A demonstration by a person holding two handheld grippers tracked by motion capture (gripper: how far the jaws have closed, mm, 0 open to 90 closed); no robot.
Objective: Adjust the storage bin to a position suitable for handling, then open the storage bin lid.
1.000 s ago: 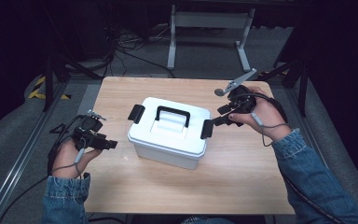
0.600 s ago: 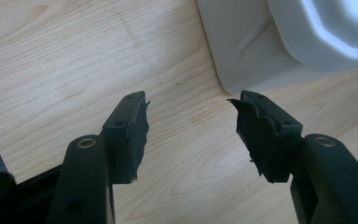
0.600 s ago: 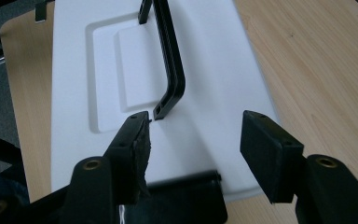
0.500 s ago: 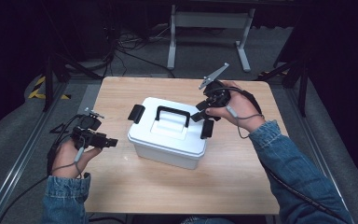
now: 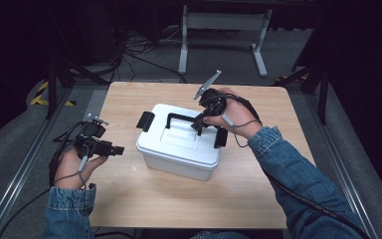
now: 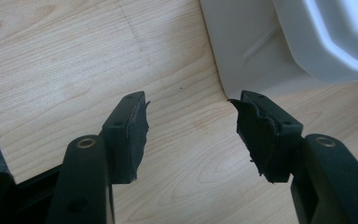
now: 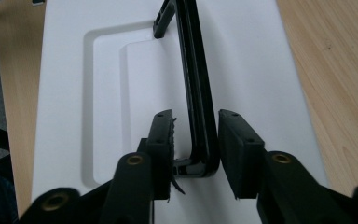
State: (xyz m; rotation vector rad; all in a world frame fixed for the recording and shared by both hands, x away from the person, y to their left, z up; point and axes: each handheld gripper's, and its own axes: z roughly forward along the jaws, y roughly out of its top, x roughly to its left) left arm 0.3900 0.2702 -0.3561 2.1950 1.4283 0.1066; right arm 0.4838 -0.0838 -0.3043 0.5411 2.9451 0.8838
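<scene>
A white plastic box with a black carry handle and black side latches stands mid-table. My right gripper reaches over the lid from the right. In the right gripper view its jaws straddle the raised handle near its end: the right pad touches it and a small gap remains on the left. The gripper is open. My left gripper rests low at the box's left side. It is open with only bare wood between its jaws, and the box's corner lies just ahead.
The wooden table has free room in front of the box and to its right. Beyond the far edge stand a grey metal frame and floor cables. Metal rails run along the table's left side.
My right gripper has moved left from beside the box's right latch to over the lid, and its jaws now stand around the handle. The left gripper has stayed put.
</scene>
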